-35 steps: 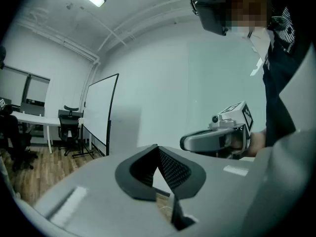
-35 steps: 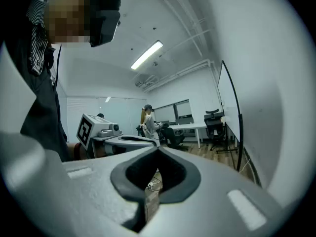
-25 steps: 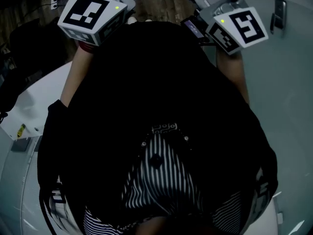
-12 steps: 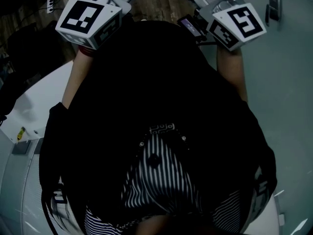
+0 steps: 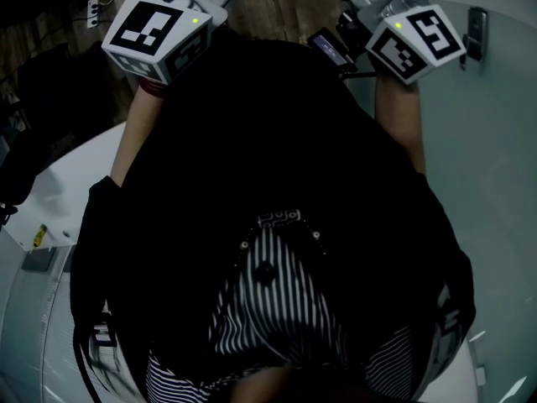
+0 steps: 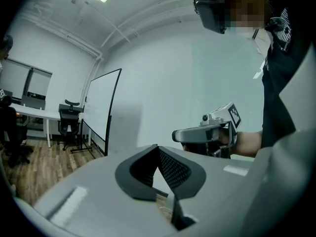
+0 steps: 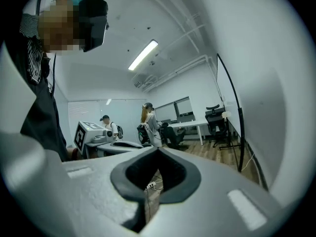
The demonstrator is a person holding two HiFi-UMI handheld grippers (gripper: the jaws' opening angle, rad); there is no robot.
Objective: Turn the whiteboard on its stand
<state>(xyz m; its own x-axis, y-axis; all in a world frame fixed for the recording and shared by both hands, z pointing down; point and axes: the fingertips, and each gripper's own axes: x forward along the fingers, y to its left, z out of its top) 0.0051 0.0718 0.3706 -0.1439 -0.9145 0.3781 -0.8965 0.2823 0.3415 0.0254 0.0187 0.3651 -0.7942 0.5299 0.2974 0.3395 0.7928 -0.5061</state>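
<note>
— Looking down, what sits closest to you?

— My own loose black jacket (image 5: 277, 141) over a black-and-white striped shirt (image 5: 268, 309), both soft cloth. My two bare forearms run up to two white cubes, one (image 5: 159, 30) on each gripper, hard-edged and printed with black square markers.

— And the jaws?

— My left gripper (image 6: 159, 151) is smooth grey moulded plastic. Its black rubbery pads (image 6: 173, 169) are dimpled in a fine grid, and they are clenched tip to tip on nothing. My right gripper (image 7: 158, 151) has the same grey shell and black pads, and it is pressed together and empty too. Each gripper also shows in the other's view, held level in my hand.

— Where is the board?

— I count one whiteboard (image 6: 101, 110). It is a tall flat rectangle, a plain white sheet in a thin black frame. It stands upright on a black stand with its feet on the brown wood-plank floor (image 6: 34, 167). It is well apart from both grippers, left of centre in the left gripper view. In the right gripper view a thin black frame edge (image 7: 238, 122) rises at the right with a pale panel beyond it. I take that for the same board seen side-on, but I can't be sure.

— Anything past it?

— One black office chair (image 6: 69, 115) stands beside a long white desk (image 6: 37, 113). Farther off in the right gripper view are two people: a capped person (image 7: 148, 125) standing, and a person with a backpack (image 7: 106, 125). A single long tube light (image 7: 143, 55) hangs on the white ceiling.
</note>
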